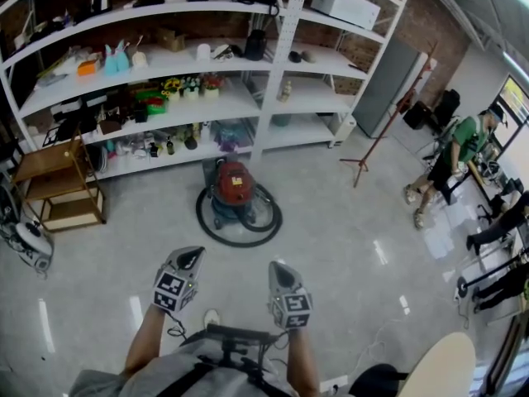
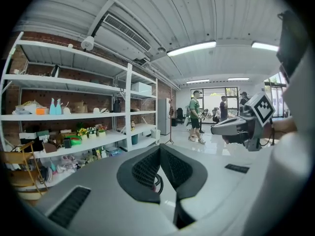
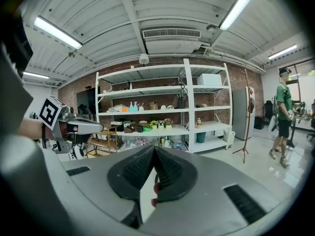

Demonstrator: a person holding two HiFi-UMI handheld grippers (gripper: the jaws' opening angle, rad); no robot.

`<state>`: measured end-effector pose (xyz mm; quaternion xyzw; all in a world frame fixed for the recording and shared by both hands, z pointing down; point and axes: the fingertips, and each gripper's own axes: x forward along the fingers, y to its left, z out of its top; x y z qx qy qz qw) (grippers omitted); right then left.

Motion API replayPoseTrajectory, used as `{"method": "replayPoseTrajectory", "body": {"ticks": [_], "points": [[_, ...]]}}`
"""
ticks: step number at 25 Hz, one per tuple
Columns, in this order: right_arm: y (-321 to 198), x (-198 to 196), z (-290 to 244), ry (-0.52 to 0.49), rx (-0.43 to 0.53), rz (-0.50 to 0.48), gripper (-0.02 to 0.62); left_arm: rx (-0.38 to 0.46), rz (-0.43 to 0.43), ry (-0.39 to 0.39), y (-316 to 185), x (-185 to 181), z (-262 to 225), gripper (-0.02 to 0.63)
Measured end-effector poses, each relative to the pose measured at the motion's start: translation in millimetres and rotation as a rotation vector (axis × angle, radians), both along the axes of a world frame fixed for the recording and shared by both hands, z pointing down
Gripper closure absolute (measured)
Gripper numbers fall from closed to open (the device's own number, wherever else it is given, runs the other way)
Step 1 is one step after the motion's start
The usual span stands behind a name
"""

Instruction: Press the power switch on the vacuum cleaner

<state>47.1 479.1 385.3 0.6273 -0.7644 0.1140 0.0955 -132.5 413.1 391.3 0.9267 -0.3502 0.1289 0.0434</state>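
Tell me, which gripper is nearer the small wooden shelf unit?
Left. The wooden shelf unit stands ahead and left of the left gripper; the right gripper is on that gripper's far side.

Red-topped vacuum cleaner point(image 1: 234, 190) upright by shelves

— What colours does the vacuum cleaner point(image 1: 234, 190) have?
— Red lid, dark blue-green drum, black hose point(image 1: 240, 241), on a pale grey, shiny floor point(image 1: 347, 238).
— And far behind it?
— White shelves point(image 1: 273, 98), a red-brown brick wall point(image 1: 430, 15), and a brown wooden rack point(image 1: 58, 180) at the left.
— The tools near us?
— The left gripper point(image 1: 192, 257) and right gripper point(image 1: 279, 269) are grey with black-and-white square markers. The person point(image 1: 463, 143) far right wears a green shirt.
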Motion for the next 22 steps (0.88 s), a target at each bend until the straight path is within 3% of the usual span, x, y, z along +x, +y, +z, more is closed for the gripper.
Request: {"method": "replayPoseTrajectory", "body": {"ticks": [10,22], "points": [[-74.4,-12.1,-4.1,0.018,-0.004,0.02,0.584,0.012,0.017,0.034,-81.2,-7.7,-9.6,0.598],[-128.2,-23.7,-3.0,0.013,-0.003,0.021,0.584,0.01,0.012,0.028,-136.9,-20.9,-4.4,0.598]]}}
